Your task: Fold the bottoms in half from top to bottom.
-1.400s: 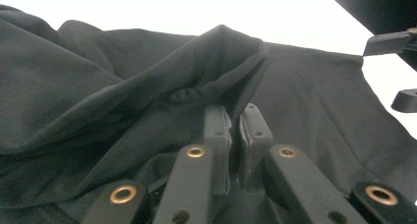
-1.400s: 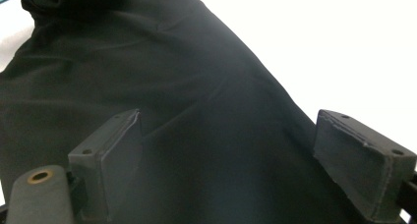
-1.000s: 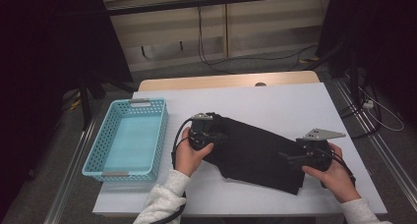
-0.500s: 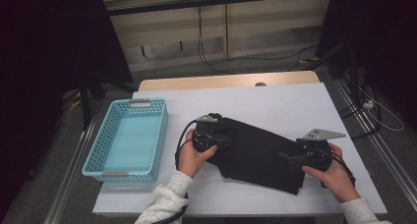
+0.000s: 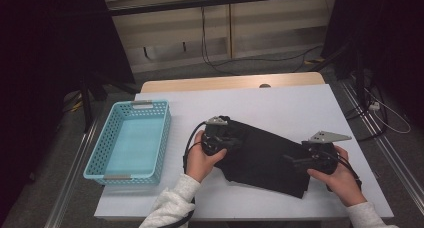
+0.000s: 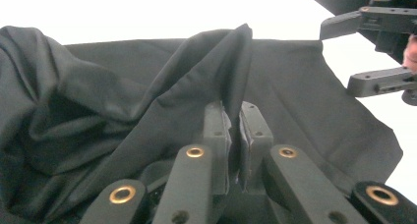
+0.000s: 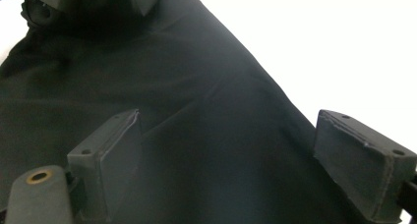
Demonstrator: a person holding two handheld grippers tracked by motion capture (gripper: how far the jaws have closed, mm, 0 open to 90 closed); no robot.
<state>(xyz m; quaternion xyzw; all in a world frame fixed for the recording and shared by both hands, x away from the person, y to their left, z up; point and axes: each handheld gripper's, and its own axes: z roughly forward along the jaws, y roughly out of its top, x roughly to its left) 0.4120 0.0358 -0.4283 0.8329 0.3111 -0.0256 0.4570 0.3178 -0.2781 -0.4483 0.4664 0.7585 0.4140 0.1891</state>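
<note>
A: Where does the black, soft, crumpled fabric garment [image 5: 265, 158] lie?

B: On the white flat-topped bench [image 5: 280, 108], in its near half, running from near the middle toward the near right corner. A raised fold [image 6: 236, 71] stands up along the cloth in the left gripper view.

A: State of the left gripper [image 5: 226, 138]?

B: Its jaws are pressed together, pinching that fold of the garment at the cloth's left end; the fabric rises between the two pads [image 6: 216, 130].

A: And the right gripper [image 5: 299, 160]?

B: Its jaws are spread wide, one to each side of the garment's right end. In the right gripper view one pad [image 7: 110, 150] rests over the cloth, the other [image 7: 364, 160] stands by its edge, and the cloth lies flat between them, unpinched.

A: What else is on the bench?

B: A light-blue perforated plastic basket [image 5: 107, 160] at the left edge, well apart from the garment.
</note>
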